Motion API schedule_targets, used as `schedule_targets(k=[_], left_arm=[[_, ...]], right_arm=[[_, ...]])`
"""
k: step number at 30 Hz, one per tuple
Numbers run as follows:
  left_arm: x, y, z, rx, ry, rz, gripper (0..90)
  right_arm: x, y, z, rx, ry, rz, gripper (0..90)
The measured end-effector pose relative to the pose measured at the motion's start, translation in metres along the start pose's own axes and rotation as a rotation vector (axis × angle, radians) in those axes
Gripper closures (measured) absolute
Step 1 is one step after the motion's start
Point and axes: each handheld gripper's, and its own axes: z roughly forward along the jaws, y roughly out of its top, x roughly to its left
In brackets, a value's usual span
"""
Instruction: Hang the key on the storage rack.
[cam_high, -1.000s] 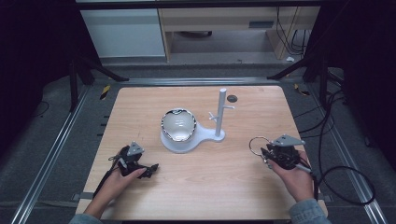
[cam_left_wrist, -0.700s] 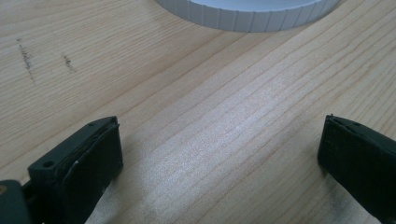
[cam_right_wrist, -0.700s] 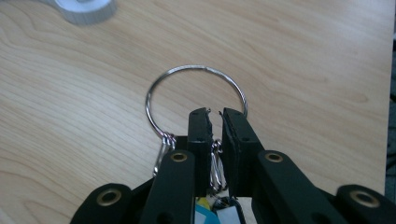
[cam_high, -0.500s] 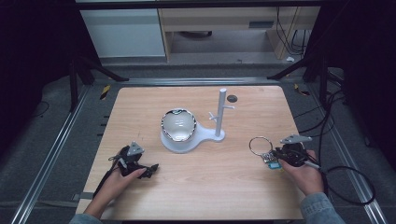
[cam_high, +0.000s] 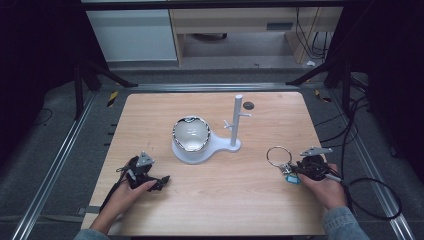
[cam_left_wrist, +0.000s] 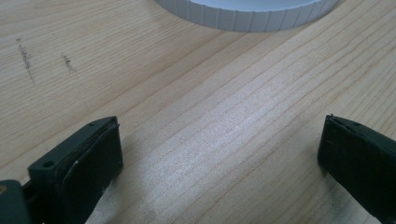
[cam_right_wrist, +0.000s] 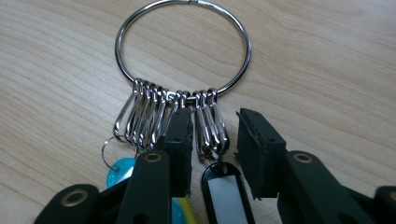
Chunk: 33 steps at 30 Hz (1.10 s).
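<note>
Key ring (cam_right_wrist: 183, 49) light, stiff, slippery, clips floppy; grab wire. Right gripper (cam_right_wrist: 215, 140) just opening, straddling clips, ungripped; left gripper (cam_left_wrist: 219, 149) wide, empty.

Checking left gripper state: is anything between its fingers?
No: in the left gripper view the fingers stand wide apart with bare wooden table between them.

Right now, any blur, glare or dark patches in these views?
High view: table evenly lit, floor around it dark, bowl glinting. Left gripper view: sharp wood grain with a soft sheen mid-frame, near jaw edges slightly soft. Right gripper view: key ring crisp with bright highlights; the tags and jaws at the bottom go soft.
</note>
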Motion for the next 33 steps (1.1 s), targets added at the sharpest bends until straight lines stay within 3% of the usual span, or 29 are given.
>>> schedule_targets(k=[4,9,12,20,25,33], left_arm=[[0.000,0.000,0.000,0.000,0.000,0.000,0.0],[0.000,0.000,0.000,0.000,0.000,0.000,0.0],[0.000,0.000,0.000,0.000,0.000,0.000,0.0],[0.000,0.000,0.000,0.000,0.000,0.000,0.0],[0.000,0.000,0.000,0.000,0.000,0.000,0.0],[0.000,0.000,0.000,0.000,0.000,0.000,0.0]], right_arm=[[0.000,0.000,0.001,-0.006,0.011,0.006,66.4],[0.000,0.000,0.001,-0.003,0.039,0.019,78.6],[0.000,0.001,0.001,0.001,0.039,0.018,81.4],[0.001,0.000,0.001,-0.009,0.039,0.014,81.9],[0.002,0.001,-0.005,-0.049,0.040,0.033,81.9],[0.003,0.011,-0.017,-0.096,0.039,0.021,82.0]])
